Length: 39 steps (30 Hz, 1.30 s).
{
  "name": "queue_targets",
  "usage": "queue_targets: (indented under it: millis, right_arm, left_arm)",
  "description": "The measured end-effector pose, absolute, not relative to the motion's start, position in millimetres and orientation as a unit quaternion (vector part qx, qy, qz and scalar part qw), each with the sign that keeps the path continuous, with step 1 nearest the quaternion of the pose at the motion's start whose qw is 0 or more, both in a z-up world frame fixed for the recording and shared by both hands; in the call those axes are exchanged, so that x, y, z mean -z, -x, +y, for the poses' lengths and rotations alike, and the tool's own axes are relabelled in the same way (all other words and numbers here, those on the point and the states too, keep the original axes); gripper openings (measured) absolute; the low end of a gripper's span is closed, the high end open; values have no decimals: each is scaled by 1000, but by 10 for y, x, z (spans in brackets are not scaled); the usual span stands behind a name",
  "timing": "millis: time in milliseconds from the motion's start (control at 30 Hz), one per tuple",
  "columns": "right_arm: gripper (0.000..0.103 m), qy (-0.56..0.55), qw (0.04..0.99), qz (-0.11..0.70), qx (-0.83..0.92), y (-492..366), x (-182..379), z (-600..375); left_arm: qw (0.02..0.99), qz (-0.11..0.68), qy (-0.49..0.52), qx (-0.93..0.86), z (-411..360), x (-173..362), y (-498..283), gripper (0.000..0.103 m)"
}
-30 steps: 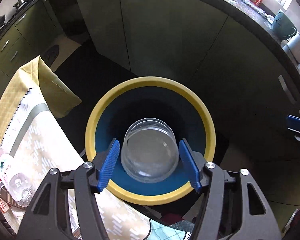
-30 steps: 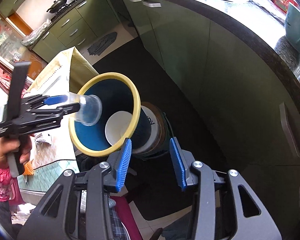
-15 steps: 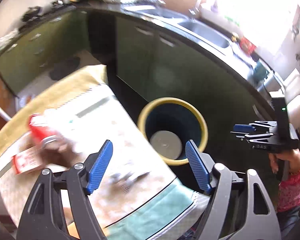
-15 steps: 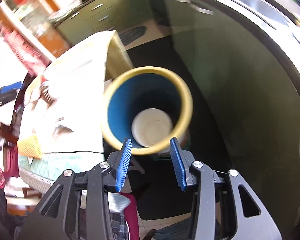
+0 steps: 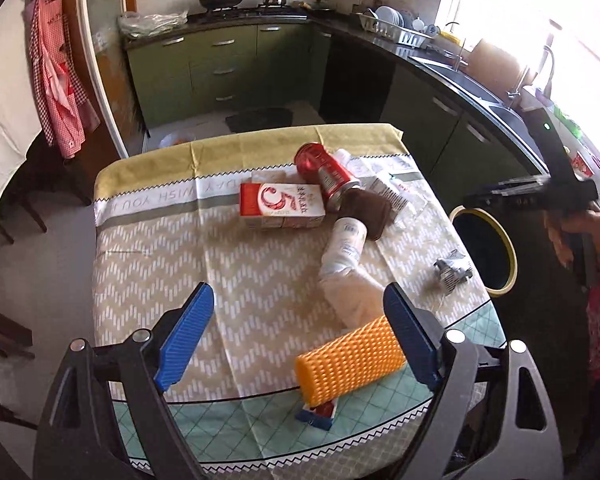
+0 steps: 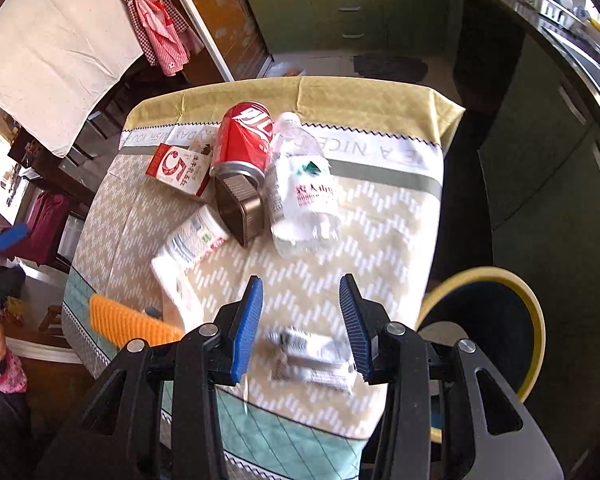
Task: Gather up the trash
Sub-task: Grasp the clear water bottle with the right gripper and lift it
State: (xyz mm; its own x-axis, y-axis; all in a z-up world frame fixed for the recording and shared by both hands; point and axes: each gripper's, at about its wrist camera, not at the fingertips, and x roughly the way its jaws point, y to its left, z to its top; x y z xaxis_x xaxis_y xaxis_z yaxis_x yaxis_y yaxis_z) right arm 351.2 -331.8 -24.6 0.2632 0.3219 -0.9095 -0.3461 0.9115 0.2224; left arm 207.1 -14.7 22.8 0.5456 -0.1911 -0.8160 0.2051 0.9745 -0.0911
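remaining on the table (image 5: 148, 240): can (image 6: 242, 136), bottle (image 6: 302, 188), carton (image 5: 282, 204), wrapper (image 6: 312, 356) (bin (image 6: 532, 312) beside); left gripper (image 5: 296, 336) and right gripper (image 6: 300, 324) both opening, empty.

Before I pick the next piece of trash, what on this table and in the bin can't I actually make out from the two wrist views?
- Bin contents: dark inside in both views, right wrist cuts it at its arm.
- Crumpled wrapper: blurred in right wrist view, small in the left; print unreadable.
- Blue-and-red item: mostly hidden under the orange foam net, left wrist.
- Brown tray: partly covered by the can.
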Motion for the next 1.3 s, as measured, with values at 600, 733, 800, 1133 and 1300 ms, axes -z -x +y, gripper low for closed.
queue_targets:
  millis: [600,733,800,1133,1300]
  right_arm:
    - [68,89,704,679,-188,-4673,1090,-2517]
    - [68,95,698,686,-185,-4751,1188,-2464]
    - [68,101,695,687,-184,-4771,1232,-2418]
    - [71,109,685,696,-184,-4890,1370,-2289]
    - [66,107,692,691,-179,-4886,1445,-2260]
  left_arm:
    - [862,491,-3,124,70,184,-2182,82]
    - [861,493,-3,124,80,197,-2191,82]
    - [861,494,-4,122,92,210,-2190,82]
    - [859,500,-1,113,175,247,-2180,83]
    - [857,503,-6,111,176,265,-2154,83]
